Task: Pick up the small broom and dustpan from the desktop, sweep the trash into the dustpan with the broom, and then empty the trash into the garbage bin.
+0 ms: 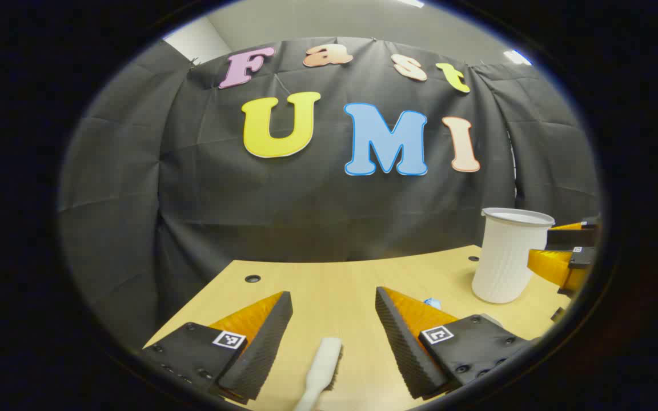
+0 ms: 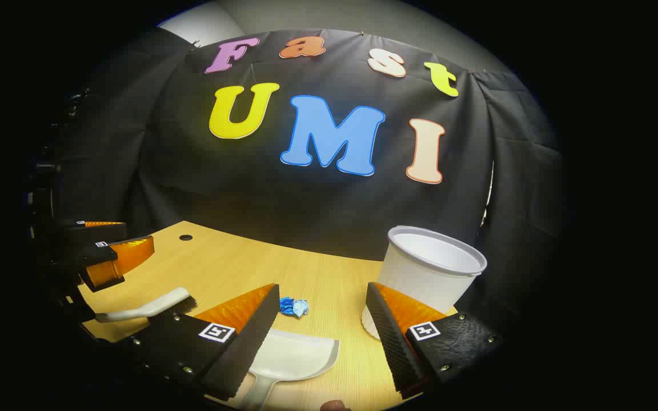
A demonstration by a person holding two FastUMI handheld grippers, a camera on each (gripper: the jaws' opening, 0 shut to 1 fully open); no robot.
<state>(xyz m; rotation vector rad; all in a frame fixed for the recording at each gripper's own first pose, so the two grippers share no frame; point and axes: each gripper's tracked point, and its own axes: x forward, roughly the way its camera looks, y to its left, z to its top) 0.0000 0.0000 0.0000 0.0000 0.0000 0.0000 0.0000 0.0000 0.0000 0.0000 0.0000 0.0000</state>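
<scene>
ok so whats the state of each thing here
broom: flat on desk, ungrasped
dustpan: flat on desk, empty, ungrasped
trash: crumpled, loose on desk
bin: upright, open top
left claw: open, over broom handle
right claw: open, over dustpan

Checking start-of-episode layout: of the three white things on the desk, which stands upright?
The garbage bin, a ribbed open-topped tub; the broom and dustpan both lie flat.

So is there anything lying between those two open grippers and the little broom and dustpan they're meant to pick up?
Nothing visible. The broom lies on the bare desk between the open fingers of the left gripper. The dustpan lies likewise below the open right gripper. The blue scrap and white bin sit farther back.
</scene>
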